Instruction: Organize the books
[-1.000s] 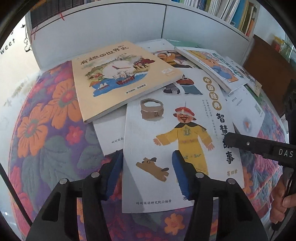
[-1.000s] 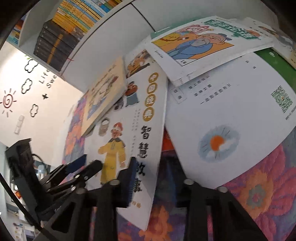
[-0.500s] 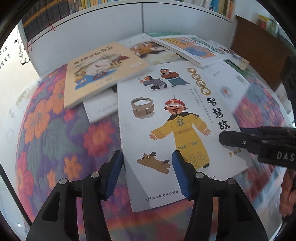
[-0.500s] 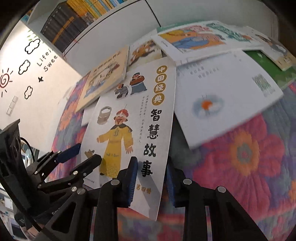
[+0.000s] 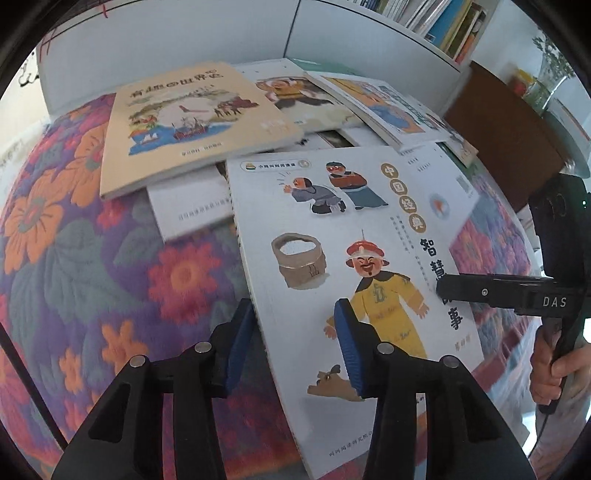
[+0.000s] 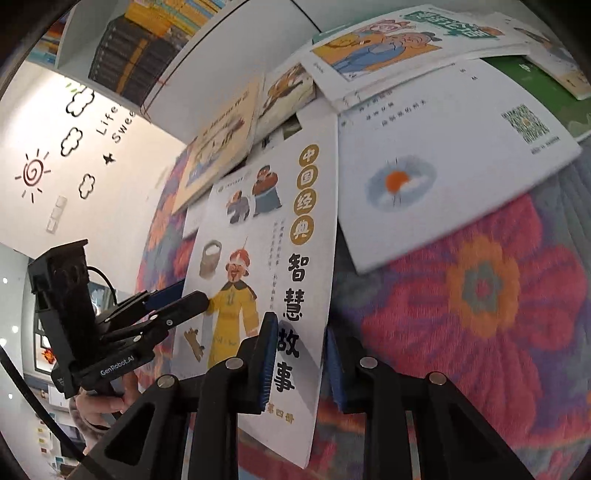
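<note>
A white picture book (image 5: 332,221) with a yellow-robed figure on its cover is tilted up off the floral cloth (image 5: 92,258). My left gripper (image 5: 293,347) straddles its spine edge. One pad lies on the cover and the other sits just outside the edge, and the jaws are closing. My right gripper (image 6: 301,360) has the book's (image 6: 258,221) opposite long edge between its pads, one on the title characters and one behind the edge. From the right wrist, the left gripper (image 6: 184,295) shows at the far side. A tan book (image 5: 192,122) lies further back.
More books lie fanned behind: a white back cover with a sun picture (image 6: 443,166), cartoon-covered ones (image 6: 388,48) and a green one (image 6: 546,85). A white shelf unit (image 5: 166,48) with upright books (image 5: 436,18) backs the pile. A brown cabinet (image 5: 498,129) stands right.
The white book has slid out from under the tan book toward me and its near end has risen, both grippers coming with it. The left jaws have narrowed.
</note>
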### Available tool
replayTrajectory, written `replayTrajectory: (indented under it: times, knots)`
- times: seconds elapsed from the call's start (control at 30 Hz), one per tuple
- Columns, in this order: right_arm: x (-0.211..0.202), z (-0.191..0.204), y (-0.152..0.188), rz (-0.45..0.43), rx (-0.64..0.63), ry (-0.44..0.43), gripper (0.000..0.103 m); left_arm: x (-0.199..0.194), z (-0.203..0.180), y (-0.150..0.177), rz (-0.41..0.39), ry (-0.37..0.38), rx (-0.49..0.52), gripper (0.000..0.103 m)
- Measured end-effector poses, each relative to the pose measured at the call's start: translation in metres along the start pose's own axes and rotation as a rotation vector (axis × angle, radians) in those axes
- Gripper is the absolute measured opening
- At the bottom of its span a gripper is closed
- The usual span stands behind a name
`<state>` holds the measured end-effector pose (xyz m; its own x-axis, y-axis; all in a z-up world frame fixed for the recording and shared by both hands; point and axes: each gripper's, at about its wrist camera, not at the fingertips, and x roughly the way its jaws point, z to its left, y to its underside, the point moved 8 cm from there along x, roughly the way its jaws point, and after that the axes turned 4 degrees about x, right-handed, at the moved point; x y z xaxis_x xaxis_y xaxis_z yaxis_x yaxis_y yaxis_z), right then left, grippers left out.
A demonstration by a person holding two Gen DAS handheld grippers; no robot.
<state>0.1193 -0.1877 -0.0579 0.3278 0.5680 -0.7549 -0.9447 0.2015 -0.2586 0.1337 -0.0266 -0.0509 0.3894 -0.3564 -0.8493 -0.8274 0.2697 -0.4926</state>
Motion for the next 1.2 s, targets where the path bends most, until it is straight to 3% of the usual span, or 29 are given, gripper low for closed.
replayTrajectory:
  times: [0.13,0.43,0.57,0.67,0.87,0.93,1.03,1.2]
  knots:
    - [-0.001,-0.004,-0.006,0.004,0.043,-0.007,0.022,-0.002,0.000,-0.003,0.015,-0.013,-0.003,0.038]
    - [-0.022,0.048,-0.001,-0.032,-0.144,0.028,0.021,-0.037,0.011,-0.012,-0.025,-0.023,0.020,0.038]
    - [-0.023,0.076,0.007,-0.009,-0.194,-0.036,0.015,-0.061,0.001,-0.018,-0.055,0.066,0.041,0.034]
    - [-0.015,0.088,0.011,-0.031,-0.257,0.035,0.015,-0.073,-0.005,-0.017,-0.079,-0.036,0.141,0.036]
    - [0.014,0.041,0.014,0.035,-0.107,0.047,0.016,-0.022,0.044,0.007,0.098,-0.066,0.015,0.038]
    - [0.023,0.025,0.015,0.051,-0.037,-0.011,0.017,-0.016,0.054,0.007,0.078,0.028,-0.059,0.041]
    - [0.021,0.017,0.013,0.044,0.012,-0.077,0.017,-0.012,0.060,0.000,0.087,0.098,-0.115,0.041]
    - [0.026,0.010,-0.006,0.003,0.067,-0.110,0.017,-0.002,0.052,-0.013,0.099,0.106,-0.122,0.040]
